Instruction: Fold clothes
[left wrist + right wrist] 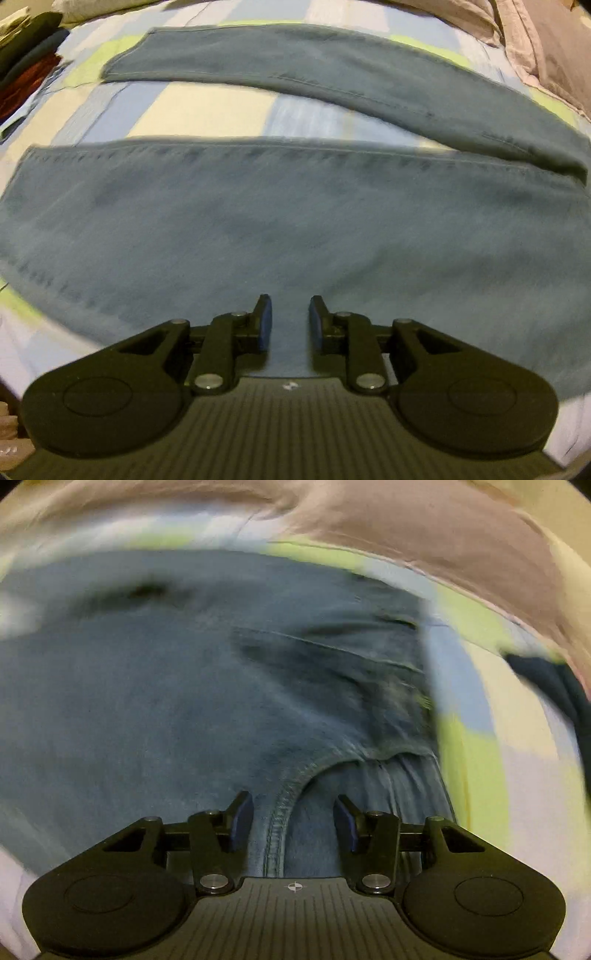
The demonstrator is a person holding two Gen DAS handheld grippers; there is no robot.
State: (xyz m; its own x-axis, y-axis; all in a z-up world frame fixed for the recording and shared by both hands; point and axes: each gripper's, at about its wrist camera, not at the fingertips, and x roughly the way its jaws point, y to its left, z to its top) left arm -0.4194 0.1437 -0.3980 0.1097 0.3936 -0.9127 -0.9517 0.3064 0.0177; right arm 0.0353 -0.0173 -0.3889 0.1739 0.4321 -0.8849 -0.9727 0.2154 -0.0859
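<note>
Jeans flat on patchwork bedspread, legs apart; both hand-held grippers released, empty.

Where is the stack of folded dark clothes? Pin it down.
In the left wrist view, the stack of folded dark and red clothes sits at the far left edge of the checked bedspread, beyond the hem end of the blue jeans.

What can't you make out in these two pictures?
- Left view: the jeans' waist, cut off by the right edge.
- Left view: the stacked clothes, cut by the left edge, too small to identify.
- Right view: the dark cloth, blurred and cut off at right.
- Right view: the pocket, smeared by blur.
</note>
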